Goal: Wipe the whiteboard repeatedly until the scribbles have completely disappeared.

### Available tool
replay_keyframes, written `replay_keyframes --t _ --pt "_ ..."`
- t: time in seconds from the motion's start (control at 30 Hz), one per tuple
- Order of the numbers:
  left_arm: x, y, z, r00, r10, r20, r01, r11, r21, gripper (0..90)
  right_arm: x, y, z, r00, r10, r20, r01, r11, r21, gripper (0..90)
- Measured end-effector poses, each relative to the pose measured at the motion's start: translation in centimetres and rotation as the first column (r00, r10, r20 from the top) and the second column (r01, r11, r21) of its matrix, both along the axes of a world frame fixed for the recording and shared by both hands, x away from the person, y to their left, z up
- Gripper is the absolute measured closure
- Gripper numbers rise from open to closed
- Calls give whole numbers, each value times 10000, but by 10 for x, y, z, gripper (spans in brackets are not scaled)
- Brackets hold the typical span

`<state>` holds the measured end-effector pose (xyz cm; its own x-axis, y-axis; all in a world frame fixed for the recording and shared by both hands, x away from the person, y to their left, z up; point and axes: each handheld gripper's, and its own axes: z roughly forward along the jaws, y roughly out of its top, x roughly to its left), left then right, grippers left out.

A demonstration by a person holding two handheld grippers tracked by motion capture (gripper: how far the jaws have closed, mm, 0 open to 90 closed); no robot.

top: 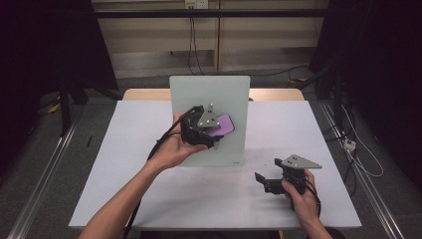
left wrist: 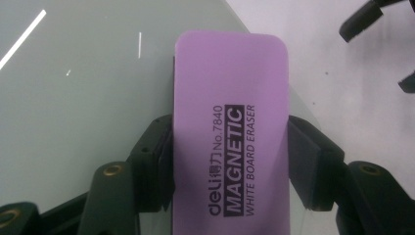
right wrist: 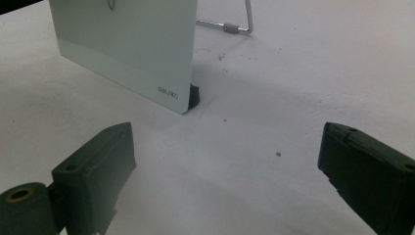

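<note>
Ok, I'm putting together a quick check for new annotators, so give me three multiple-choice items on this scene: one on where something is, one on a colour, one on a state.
1. Where is the eraser?
A. flat on the table beside the board
B. between the left gripper's jaws, in front of the whiteboard
C. in the right gripper

2. What colour is the eraser?
A. purple
B. yellow
C. green

3. How do the right gripper's jaws stand?
A. shut on the eraser
B. shut on the board's edge
C. open, with nothing between them

Answers:
1 B: the left gripper view shows the left gripper with its black jaws pressed on both long sides of the eraser, the whiteboard behind it.
2 A: its face is purple with black print.
3 C: in the right gripper view the right gripper has its jaws wide apart over the bare white table.
</note>
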<state>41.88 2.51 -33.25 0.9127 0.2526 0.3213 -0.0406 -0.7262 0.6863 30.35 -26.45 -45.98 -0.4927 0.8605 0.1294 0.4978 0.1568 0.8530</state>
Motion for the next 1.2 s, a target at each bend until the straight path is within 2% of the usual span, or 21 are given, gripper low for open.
replay_keyframes --t 0.07,0.17,0.37,0.53,0.67,0.77,0.83,1.2 --pt "0 0 0 10000 -44 66 43 9999 110 410 0 0 0 10000 15 -11 -15 10000 -13 70" --pt "2 2 2 10000 -79 -33 79 10000 31 410 0 0 0 10000 27 -9 -27 10000 -3 70" --pt "8 16 17 9998 220 40 -218 9993 -291 411 0 0 0 10000 21 -23 -21 10000 5 70" --pt "13 32 32 9979 562 322 -544 9971 -536 411 0 1 0 10000 26 5 -26 10000 -4 70" --pt "17 44 37 9968 770 231 -745 9927 -952 411 1 1 0 10000 38 17 -38 10000 -21 70" --pt "16 48 34 9962 829 256 -799 9918 -1000 410 1 1 0 10000 40 -3 -40 10000 -23 70" --pt "14 50 29 9964 801 280 -774 9933 -855 410 0 1 0 10000 31 2 -31 10000 -29 70" --pt "-1 52 -8 9984 556 -79 -559 9979 -320 410 -1 1 0 10000 6 -3 -6 10000 -45 70"
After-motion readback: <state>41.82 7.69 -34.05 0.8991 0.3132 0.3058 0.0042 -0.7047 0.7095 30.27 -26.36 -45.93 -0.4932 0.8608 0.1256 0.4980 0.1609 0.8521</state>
